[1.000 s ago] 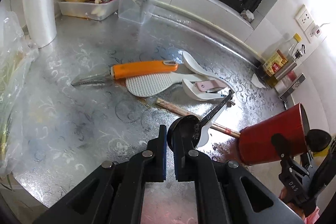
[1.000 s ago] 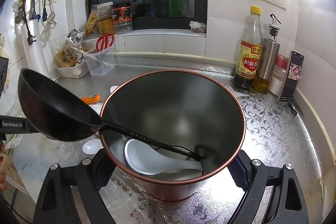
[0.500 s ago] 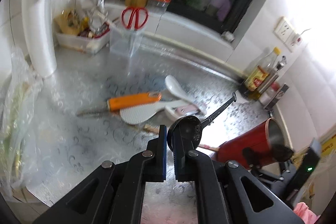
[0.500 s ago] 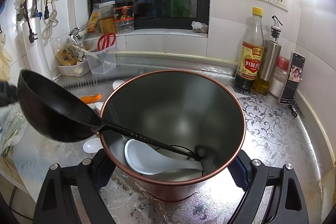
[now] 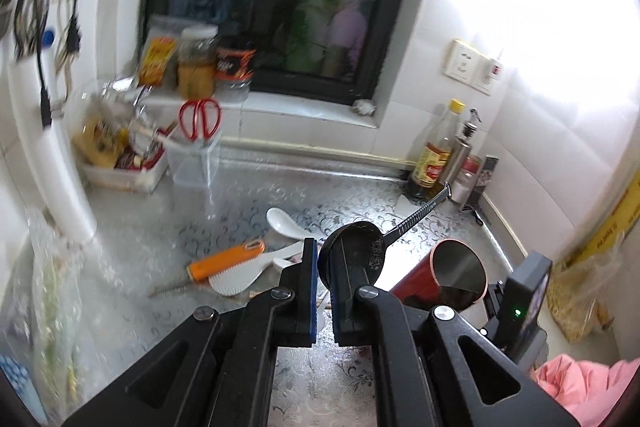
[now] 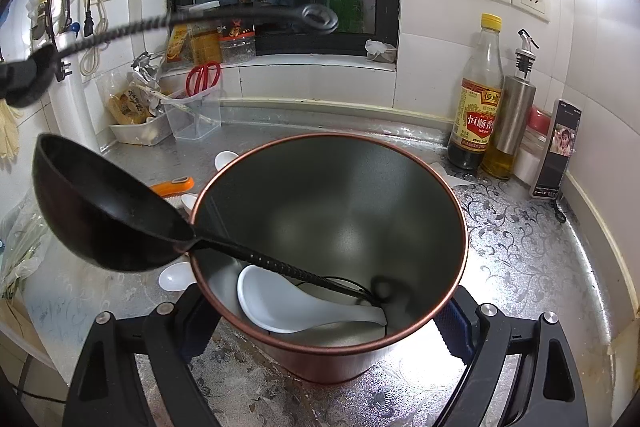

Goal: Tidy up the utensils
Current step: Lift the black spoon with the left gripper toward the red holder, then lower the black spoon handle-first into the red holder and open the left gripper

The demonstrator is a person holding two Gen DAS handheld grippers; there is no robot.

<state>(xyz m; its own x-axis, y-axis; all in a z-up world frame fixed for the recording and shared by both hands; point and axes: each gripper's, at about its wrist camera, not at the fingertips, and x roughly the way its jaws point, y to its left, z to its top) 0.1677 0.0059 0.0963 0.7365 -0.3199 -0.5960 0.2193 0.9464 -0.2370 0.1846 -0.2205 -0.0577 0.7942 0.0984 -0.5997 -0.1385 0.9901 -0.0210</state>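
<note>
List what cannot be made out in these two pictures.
- Left wrist view: cup contents, lost in its dark inside.
- Left wrist view: jar labels, blurred by motion.
- Right wrist view: upper ladle bowl, blurred, at the left edge.
- Right wrist view: orange tool, mostly behind the lower ladle.

A tilted red utensil holder (image 6: pixel 328 307) holds a black ladle (image 6: pixel 108 207) and white soup spoon (image 6: pixel 288 307); a second black ladle (image 5: pixel 356 251) is raised at ten o'clock.

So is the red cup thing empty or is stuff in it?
Not empty. The red utensil holder holds a white soup spoon at its bottom, and a black ladle rests handle-down inside, its bowl sticking out over the rim.
</note>
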